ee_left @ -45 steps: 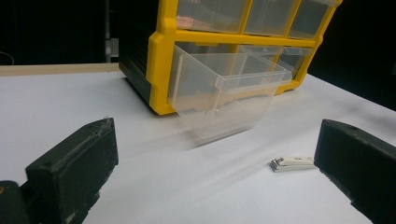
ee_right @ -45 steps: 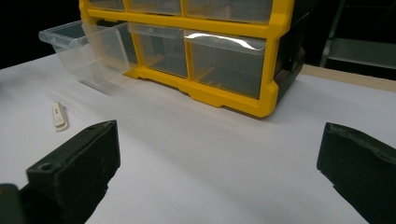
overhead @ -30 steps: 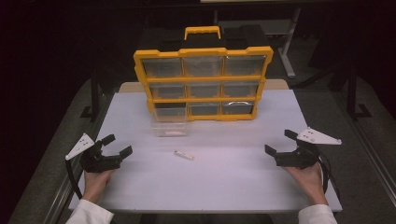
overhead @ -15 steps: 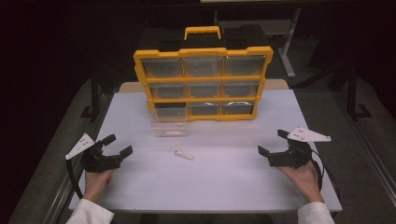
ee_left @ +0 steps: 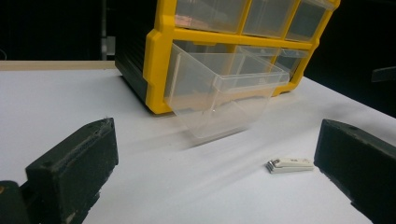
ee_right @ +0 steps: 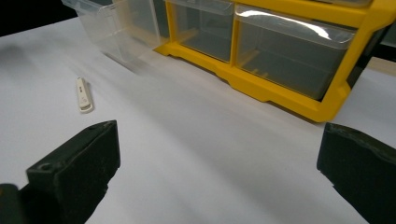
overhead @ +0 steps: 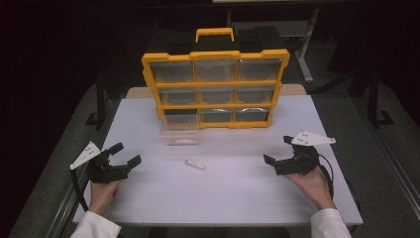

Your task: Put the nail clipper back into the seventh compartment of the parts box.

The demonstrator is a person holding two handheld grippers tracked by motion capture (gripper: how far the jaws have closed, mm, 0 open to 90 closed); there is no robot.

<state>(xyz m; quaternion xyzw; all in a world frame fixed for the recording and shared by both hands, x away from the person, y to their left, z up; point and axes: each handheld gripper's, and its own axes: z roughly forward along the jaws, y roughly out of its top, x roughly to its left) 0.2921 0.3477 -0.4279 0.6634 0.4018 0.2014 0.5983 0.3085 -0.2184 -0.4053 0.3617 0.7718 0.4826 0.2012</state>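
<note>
A small white nail clipper (overhead: pixel 195 164) lies flat on the bare white table (overhead: pixel 237 198), roughly midway between the two hands and just in front of a clear plastic drawer (overhead: pixel 179 135) that has been pulled out of the yellow organizer case (overhead: pixel 215 89) and sits on the tabletop against its lower-left corner. The left gripper (overhead: pixel 122 158) rests near the table's left edge, its jaws spread wide with nothing between them; in the left gripper view the clipper sits close by the right-hand jaw. The right gripper (overhead: pixel 280 150) is on the far side, well apart from the clipper, jaws equally wide and empty. To my eye the clipper looks light, hard and a bit slick, and so low that jaws will likely have to come down almost to the tabletop, closing across its narrow width near the middle so it doesn't pivot or skid away. The drawer looks thin-walled and easily nudged.
</note>
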